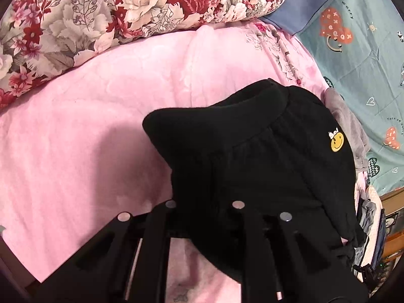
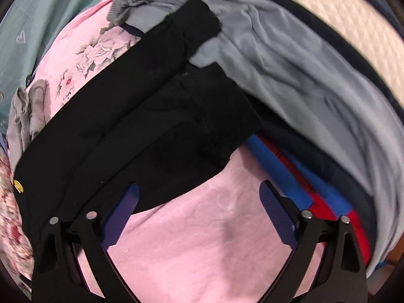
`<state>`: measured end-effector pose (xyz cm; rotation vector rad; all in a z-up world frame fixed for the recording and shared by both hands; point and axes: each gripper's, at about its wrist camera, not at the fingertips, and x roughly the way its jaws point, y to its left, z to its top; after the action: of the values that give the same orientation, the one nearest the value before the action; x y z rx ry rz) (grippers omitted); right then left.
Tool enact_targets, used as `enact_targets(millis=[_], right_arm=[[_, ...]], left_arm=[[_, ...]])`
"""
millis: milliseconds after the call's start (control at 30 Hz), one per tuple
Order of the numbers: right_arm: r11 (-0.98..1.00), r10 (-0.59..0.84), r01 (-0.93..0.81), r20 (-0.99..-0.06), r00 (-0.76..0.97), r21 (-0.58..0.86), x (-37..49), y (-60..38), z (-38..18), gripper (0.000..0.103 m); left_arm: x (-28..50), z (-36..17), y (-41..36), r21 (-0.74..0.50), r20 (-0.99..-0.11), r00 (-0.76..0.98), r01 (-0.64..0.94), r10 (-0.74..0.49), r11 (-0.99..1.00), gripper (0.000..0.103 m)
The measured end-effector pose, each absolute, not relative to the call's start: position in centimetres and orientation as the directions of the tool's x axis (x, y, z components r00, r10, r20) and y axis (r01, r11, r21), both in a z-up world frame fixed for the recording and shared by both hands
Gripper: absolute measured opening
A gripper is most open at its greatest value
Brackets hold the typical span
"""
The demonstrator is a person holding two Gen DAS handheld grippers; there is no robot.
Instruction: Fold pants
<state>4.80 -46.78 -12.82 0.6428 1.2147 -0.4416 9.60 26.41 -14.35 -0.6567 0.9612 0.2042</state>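
Note:
Black pants [image 1: 265,156] with a yellow smiley patch [image 1: 337,142] lie on the pink bed sheet [image 1: 88,131]. In the left wrist view the waistband end is raised off the sheet, and my left gripper [image 1: 204,209] is shut on the pants' fabric near the waist. In the right wrist view the pants [image 2: 151,116] stretch from lower left to upper right, their two legs side by side with the cuffs on grey clothes. My right gripper [image 2: 199,199] is open and empty, just below the pants' near edge, its blue pads [image 2: 276,217] over bare sheet [image 2: 202,240].
A floral quilt [image 1: 113,12] is bunched at the back of the bed. A teal printed sheet [image 1: 366,75] lies to the right. Grey garments [image 2: 290,63] and blue and red clothes [image 2: 303,189] are piled beside the pant legs. A cream quilted surface [image 2: 353,20] lies beyond.

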Motion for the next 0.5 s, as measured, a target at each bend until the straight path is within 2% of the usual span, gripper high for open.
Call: enact_targets(millis=[67, 167, 300, 367, 400, 433, 500], right_arm=[[0.734, 0.064, 0.623, -0.941, 0.333, 0.271, 4.7, -46.8, -13.4, 0.09], [0.748, 0.038, 0.615, -0.941, 0.337, 0.25, 5.0, -46.8, -13.9, 0.083], [0.734, 0.088, 0.614, -0.937, 0.337, 0.29, 5.9, -48.2, -15.4, 0.056], [0.747, 0.066, 0.605, -0.937, 0.343, 0.274, 6.3, -48.3, -15.7, 0.05], [0.757, 0.04, 0.602, -0.937, 0.346, 0.255, 6.4, -48.3, -15.6, 0.044], [0.76, 0.017, 0.604, -0.936, 0.35, 0.24, 6.5, -48.3, -15.6, 0.03], [0.758, -0.043, 0.621, -0.934, 0.354, 0.2, 6.7, -48.6, -15.8, 0.009]], left_arm=[[9.7, -14.3, 26.2, -0.411, -0.819, 0.564, -0.446, -0.107, 0.795, 0.013], [9.7, -14.3, 26.2, -0.4, -0.824, 0.558, -0.454, -0.096, 0.796, 0.013], [9.6, -14.1, 26.0, -0.388, -0.833, 0.546, -0.466, -0.087, 0.795, 0.014], [9.7, -14.0, 25.7, -0.368, -0.84, 0.537, -0.47, -0.071, 0.802, 0.014], [9.8, -14.0, 25.6, -0.359, -0.843, 0.534, -0.473, -0.062, 0.805, 0.014], [9.9, -14.0, 25.5, -0.352, -0.844, 0.534, -0.474, -0.054, 0.807, 0.014], [10.2, -14.0, 25.3, -0.346, -0.842, 0.538, -0.473, -0.045, 0.811, 0.011]])
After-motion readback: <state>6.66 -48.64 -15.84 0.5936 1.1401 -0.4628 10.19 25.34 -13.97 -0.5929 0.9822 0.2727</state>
